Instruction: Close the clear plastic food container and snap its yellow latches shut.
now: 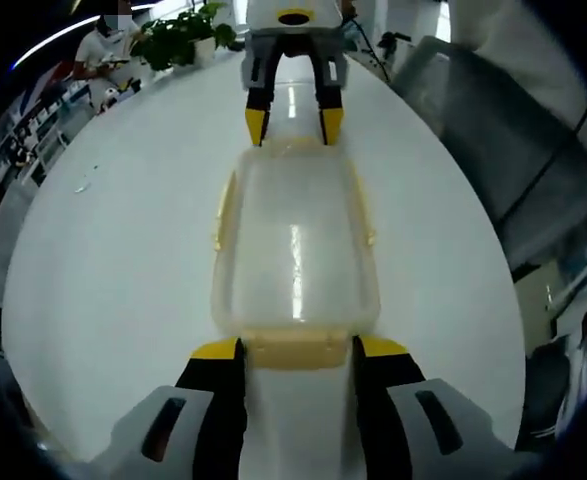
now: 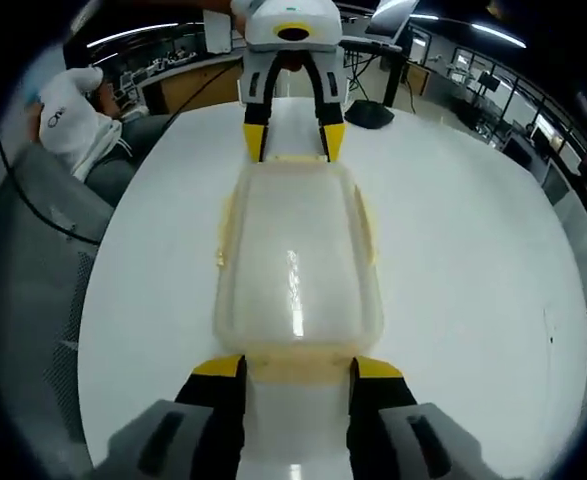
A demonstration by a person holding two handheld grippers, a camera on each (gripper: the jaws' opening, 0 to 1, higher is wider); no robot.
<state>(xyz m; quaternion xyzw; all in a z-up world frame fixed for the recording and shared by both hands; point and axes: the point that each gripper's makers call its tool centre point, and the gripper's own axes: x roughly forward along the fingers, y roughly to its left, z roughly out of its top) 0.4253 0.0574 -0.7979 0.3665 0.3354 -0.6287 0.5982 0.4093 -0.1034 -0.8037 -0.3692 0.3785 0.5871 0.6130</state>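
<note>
We see the clear food container (image 1: 295,250) lying lid-on in the middle of the white desk (image 1: 113,270), lengthwise between our two grippers. Our left gripper (image 1: 296,352) spreads its fingers (image 1: 216,350) around the near yellow latch (image 1: 295,350). The right gripper (image 2: 295,368) does likewise at the opposite end latch (image 2: 295,366).

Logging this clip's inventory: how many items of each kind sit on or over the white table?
Clear rectangular plastic food container with yellow latches: 1
Tongs with yellow-tipped black jaws, left and right: 2
Green potted plant: 1
Total: 4
</note>
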